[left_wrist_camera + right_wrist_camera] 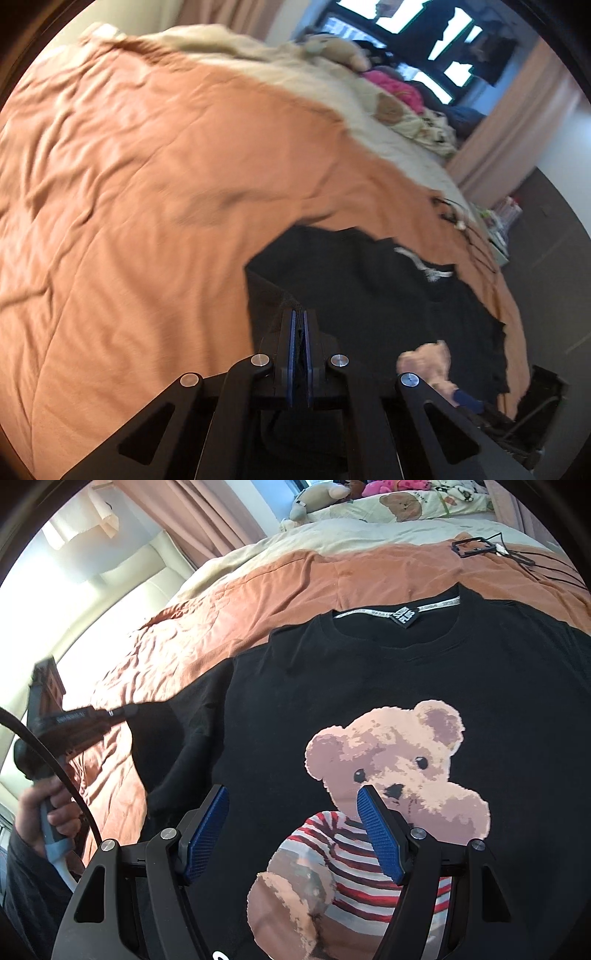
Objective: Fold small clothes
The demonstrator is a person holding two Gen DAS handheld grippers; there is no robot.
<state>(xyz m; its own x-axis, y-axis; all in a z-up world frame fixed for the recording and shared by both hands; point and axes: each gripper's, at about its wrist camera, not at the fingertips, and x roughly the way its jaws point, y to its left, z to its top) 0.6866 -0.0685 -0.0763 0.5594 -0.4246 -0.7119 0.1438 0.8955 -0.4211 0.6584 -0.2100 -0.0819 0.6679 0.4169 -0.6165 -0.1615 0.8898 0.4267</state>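
The T-shirt (369, 701) lies on the bed (221, 602), collar toward the pillows (424, 502) at upper frame; cables (517, 554) lie upper right.

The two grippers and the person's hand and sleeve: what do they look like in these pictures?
Both the left gripper and the right gripper have black linkage arms with round silver pivot screws and blue ribbed pads. Seen from the right wrist view, the left one has a grey and pale handle and a black cable curving past it. The sleeve is dark.
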